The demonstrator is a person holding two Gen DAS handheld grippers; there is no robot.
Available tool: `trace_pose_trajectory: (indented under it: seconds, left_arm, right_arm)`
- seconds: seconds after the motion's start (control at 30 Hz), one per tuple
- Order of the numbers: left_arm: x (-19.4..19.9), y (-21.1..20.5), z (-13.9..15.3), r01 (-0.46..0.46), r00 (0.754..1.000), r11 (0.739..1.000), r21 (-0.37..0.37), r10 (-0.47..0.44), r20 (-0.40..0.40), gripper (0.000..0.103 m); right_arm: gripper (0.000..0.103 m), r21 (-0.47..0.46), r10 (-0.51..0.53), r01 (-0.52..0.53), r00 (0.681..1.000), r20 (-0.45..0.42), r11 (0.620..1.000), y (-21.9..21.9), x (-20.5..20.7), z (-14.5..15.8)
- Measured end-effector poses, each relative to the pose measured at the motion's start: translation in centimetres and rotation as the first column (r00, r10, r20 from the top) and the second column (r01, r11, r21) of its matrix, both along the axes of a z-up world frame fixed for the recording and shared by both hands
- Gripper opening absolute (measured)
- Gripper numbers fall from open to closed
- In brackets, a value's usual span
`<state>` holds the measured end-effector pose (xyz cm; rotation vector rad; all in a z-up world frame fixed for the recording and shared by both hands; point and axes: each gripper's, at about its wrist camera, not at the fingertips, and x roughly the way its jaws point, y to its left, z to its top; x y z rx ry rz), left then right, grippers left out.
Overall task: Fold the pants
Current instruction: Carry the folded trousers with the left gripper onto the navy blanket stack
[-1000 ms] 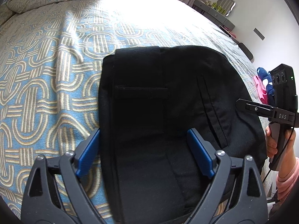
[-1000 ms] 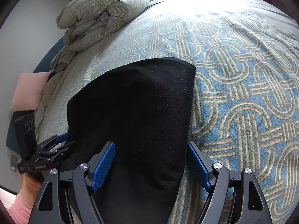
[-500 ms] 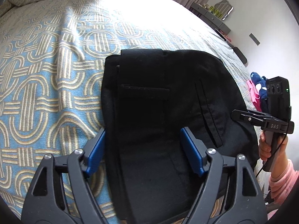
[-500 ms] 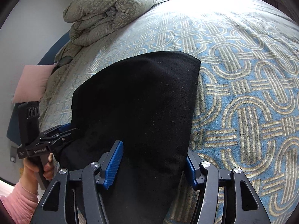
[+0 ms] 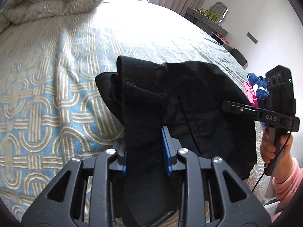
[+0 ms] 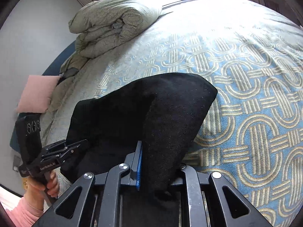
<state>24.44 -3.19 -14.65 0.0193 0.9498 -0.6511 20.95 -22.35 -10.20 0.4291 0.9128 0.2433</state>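
Note:
Black pants [image 5: 189, 98] lie folded on the patterned bed cover, with a pocket flap and seams facing the left wrist view. My left gripper [image 5: 144, 149] is shut on the near edge of the pants and lifts a bunched ridge of cloth. My right gripper [image 6: 159, 162] is shut on the other near edge of the pants [image 6: 132, 113], which rise in a peak. Each gripper shows in the other's view: the right one [image 5: 234, 108] beside the pants, the left one [image 6: 75, 145] at the pants' left side.
The blue and beige bed cover [image 5: 47, 104] spreads all around. A rolled duvet [image 6: 113, 24] lies at the head of the bed, with a pink pillow [image 6: 37, 92] beside it. A dresser [image 5: 208, 20] stands by the far wall. Pink and blue clothes [image 5: 255, 89] lie off the bed's right edge.
Both grippers have closed from wide open onto the near edge of the pants. The cloth has bunched and risen off the bed at both grips.

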Motion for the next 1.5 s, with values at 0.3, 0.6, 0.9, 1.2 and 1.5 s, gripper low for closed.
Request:
trace_pose_trajectory:
  seconds: [0.3, 0.6, 0.9, 1.2, 1.5]
  left_arm:
    - [-3.7, -1.4, 4.5, 0.041, 0.996, 0.999, 0.033, -0.043, 0.077, 0.027]
    - [-8.0, -5.0, 8.0, 0.106, 0.983, 0.993, 0.055, -0.113, 0.142, 0.027]
    - [-11.7, -14.1, 11.5, 0.266, 0.942, 0.962, 0.057, -0.272, 0.197, 0.027]
    - [-15.3, -27.6, 14.9, 0.479, 0.845, 0.877, 0.036, -0.472, 0.252, 0.027]
    - [-15.9, -42.7, 19.0, 0.625, 0.742, 0.780, 0.038, -0.608, 0.283, 0.027]
  right_arm:
    - [0.014, -0.055, 0.008, -0.004, 0.997, 0.077, 0.998, 0.2, -4.2, 4.0]
    - [0.014, -0.017, -0.059, 0.062, 0.988, 0.143, 0.998, -3.4, -9.7, 7.0]
    - [0.014, 0.003, -0.209, 0.213, 0.952, 0.225, 0.977, -10.8, -17.8, 10.0]
    - [0.014, -0.011, -0.426, 0.445, 0.865, 0.265, 0.895, -20.6, -26.2, 13.4]
    - [0.014, -0.039, -0.593, 0.638, 0.735, 0.328, 0.769, -31.9, -31.6, 17.9]
